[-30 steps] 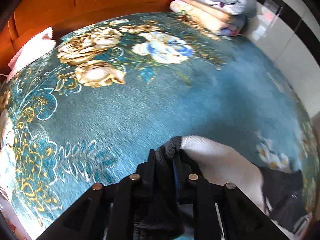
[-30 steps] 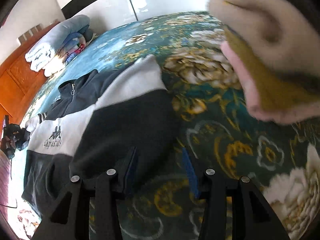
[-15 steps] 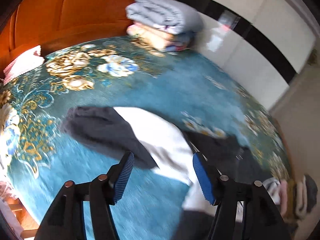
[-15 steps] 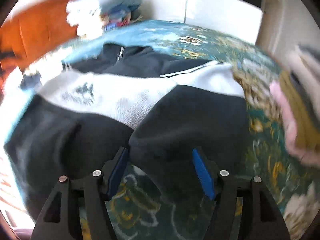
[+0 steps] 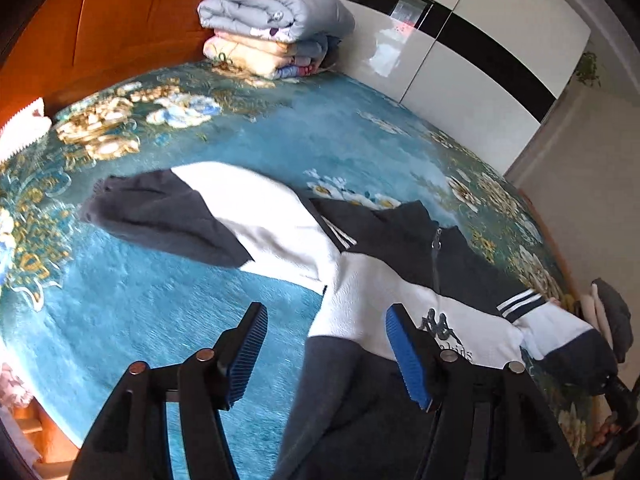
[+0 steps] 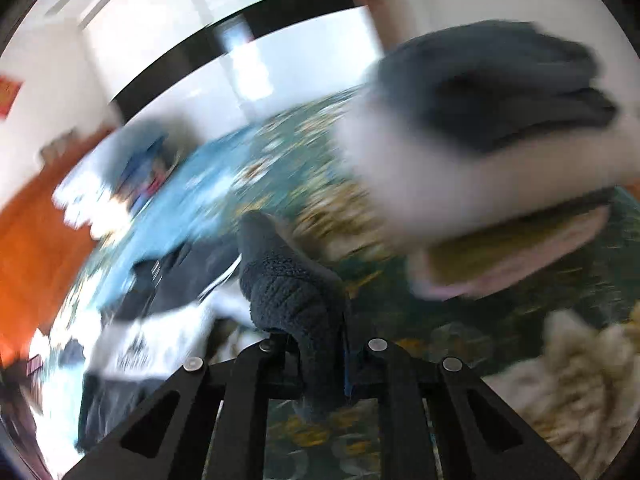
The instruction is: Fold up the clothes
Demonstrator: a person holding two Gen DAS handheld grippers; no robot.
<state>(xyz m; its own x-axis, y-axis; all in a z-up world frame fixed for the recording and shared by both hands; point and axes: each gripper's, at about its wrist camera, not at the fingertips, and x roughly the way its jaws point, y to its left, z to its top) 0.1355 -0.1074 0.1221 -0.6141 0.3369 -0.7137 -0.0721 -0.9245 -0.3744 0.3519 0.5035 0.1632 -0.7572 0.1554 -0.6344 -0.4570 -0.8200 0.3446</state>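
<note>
Right wrist view is heavily motion-blurred: bedspread (image 6: 280, 152), stacked bedding far left and wall are smears. The folded clothes pile (image 6: 492, 136) at upper right is soft-edged too, cut off by the frame. Only the dark fleece cuff (image 6: 296, 300) is sharp. The right gripper (image 6: 324, 364) has just been closing and is now pinching that cuff between pressed-together jaws; pads are hidden by the fabric.

Left wrist view is clear. The left gripper (image 5: 326, 356) is spread, blue pads apart and nothing between them, above the jacket's near edge. The black-and-white fleece jacket (image 5: 384, 292) lies front up on the teal floral bedspread, zip and collar pointing far. Its long axis across the sleeves runs left to right; left sleeve (image 5: 192, 216) stretched out flat far-left. Right sleeve end reaches the right frame edge, partly hidden. Folded quilts (image 5: 272, 32) sit against the headboard, far side. Jacket hem is cut off behind the gripper body.
</note>
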